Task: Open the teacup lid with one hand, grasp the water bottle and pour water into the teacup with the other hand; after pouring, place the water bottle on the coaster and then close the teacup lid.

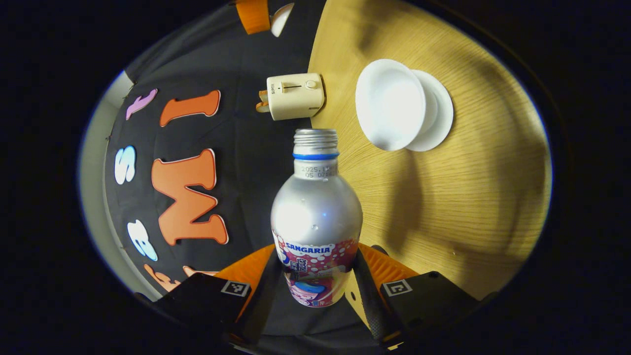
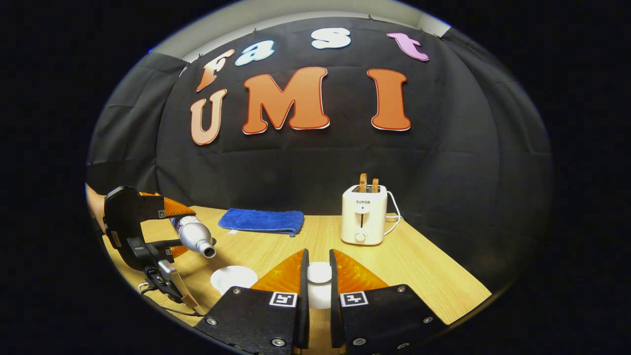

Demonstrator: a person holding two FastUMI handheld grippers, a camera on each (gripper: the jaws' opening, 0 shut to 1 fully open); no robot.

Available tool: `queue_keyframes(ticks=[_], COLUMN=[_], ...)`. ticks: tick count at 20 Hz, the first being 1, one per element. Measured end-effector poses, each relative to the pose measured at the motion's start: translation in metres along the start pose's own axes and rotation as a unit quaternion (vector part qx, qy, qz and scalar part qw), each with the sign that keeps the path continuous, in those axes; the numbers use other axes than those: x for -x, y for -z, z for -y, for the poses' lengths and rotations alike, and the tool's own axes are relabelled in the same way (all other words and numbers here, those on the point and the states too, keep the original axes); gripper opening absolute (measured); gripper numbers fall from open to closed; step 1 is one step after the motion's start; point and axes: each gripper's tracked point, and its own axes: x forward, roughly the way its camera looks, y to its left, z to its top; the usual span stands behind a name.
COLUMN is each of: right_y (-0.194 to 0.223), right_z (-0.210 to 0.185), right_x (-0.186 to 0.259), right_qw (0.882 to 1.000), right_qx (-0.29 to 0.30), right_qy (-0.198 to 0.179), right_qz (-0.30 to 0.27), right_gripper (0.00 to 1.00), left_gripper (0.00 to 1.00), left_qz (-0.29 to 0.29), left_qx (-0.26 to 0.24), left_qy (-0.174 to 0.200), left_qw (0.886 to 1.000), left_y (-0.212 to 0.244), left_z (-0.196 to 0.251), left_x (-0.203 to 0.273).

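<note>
Two grippers are busy: the left gripper (image 1: 315,281) pinches the water bottle (image 1: 315,217), tipped toward the open teacup (image 1: 392,104); the right gripper (image 2: 318,283) pinches the lid (image 2: 319,272). Tip the bottle slowly, neck over the cup's middle, lid held aside.

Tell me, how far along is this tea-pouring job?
Done: the teacup stands open, and the right hand-held gripper pinches a white piece, apparently the lid. In hand: the left hand-held gripper holds the uncapped water bottle, tilted toward the cup; no stream is visible. Left: pouring, setting the bottle on the coaster, closing the lid.
</note>
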Motion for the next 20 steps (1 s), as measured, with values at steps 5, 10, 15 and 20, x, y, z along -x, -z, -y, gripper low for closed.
queue_keyframes(ticks=[5, 10, 15, 20], right_y=[0.003, 0.009, 0.01, 0.01], right_z=[0.003, 0.004, 0.005, 0.006], right_x=[-0.001, -0.002, -0.003, -0.003], right_qw=[1.0, 1.0, 1.0, 1.0], right_qx=[-0.002, 0.004, 0.003, 0.003], right_qy=[0.002, 0.002, 0.001, 0.001], right_qz=[-0.005, -0.013, -0.017, -0.018], right_gripper=[0.17, 0.17, 0.18, 0.17], left_gripper=[0.83, 0.82, 0.82, 0.82], left_qz=[0.007, 0.009, 0.014, 0.019], left_qx=[-0.034, -0.072, -0.094, -0.114], left_qy=[-0.003, -0.012, -0.015, -0.019], left_qw=[0.999, 0.997, 0.995, 0.993], left_y=[-0.006, -0.006, -0.01, -0.011], left_z=[-0.005, -0.009, -0.014, -0.022], left_x=[-0.007, -0.007, -0.01, -0.011])
